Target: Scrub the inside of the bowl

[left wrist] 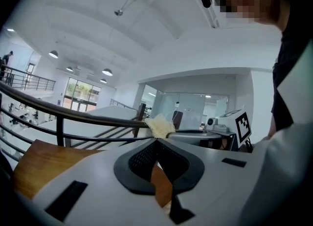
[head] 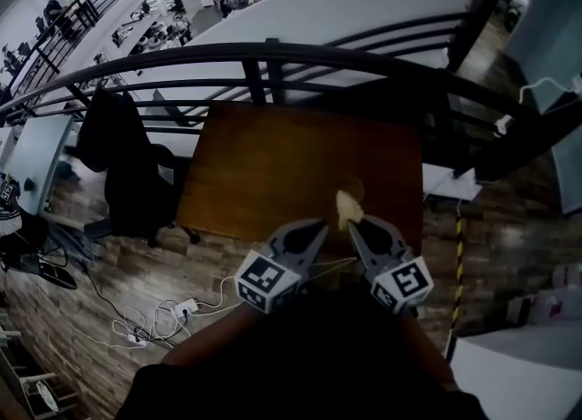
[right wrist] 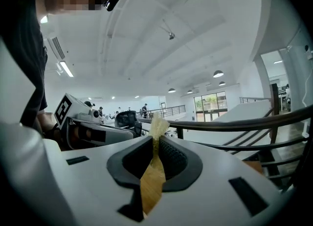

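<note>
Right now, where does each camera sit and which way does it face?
Head view: on the person's head, facing steeply down at the wooden table, the left hand-held gripper and the right hand-held gripper.
Left gripper view: rides the left hand-held gripper, looking along its shut, empty jaws toward the railing; the person's torso shows.
Right gripper view: rides the right hand-held gripper, looking along jaws shut on a scrub pad.
Shared: both gripper views show the railing and pad.
</note>
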`<state>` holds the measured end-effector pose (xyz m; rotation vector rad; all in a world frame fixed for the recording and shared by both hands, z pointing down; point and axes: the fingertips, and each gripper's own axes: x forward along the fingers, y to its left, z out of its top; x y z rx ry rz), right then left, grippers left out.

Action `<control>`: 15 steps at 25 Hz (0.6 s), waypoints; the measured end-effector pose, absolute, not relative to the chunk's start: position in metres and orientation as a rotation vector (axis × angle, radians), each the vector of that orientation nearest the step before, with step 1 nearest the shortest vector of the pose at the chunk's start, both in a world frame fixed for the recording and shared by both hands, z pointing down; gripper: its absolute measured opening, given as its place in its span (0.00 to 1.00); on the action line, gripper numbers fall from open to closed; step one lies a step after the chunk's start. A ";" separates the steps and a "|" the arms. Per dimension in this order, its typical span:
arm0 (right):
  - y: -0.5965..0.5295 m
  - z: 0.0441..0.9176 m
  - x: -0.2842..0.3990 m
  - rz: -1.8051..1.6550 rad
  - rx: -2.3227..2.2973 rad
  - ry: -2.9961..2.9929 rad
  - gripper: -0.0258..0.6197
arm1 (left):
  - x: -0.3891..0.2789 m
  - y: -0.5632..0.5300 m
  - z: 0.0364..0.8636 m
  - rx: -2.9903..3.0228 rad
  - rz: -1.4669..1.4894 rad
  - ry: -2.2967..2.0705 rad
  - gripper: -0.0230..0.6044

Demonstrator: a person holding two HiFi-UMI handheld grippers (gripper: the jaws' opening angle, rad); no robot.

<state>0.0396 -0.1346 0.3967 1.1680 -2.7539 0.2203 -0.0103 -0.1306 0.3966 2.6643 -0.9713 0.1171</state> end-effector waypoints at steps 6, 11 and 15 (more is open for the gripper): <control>-0.167 0.421 0.043 0.235 1.166 -2.632 0.11 | -0.014 -0.168 0.436 2.662 0.262 -0.886 0.03; -0.205 0.461 0.074 0.310 1.199 -2.565 0.11 | -0.010 -0.204 0.464 2.601 0.306 -0.894 0.04; -0.240 0.499 0.094 0.394 1.179 -2.520 0.11 | 0.002 -0.237 0.486 2.539 0.332 -0.922 0.04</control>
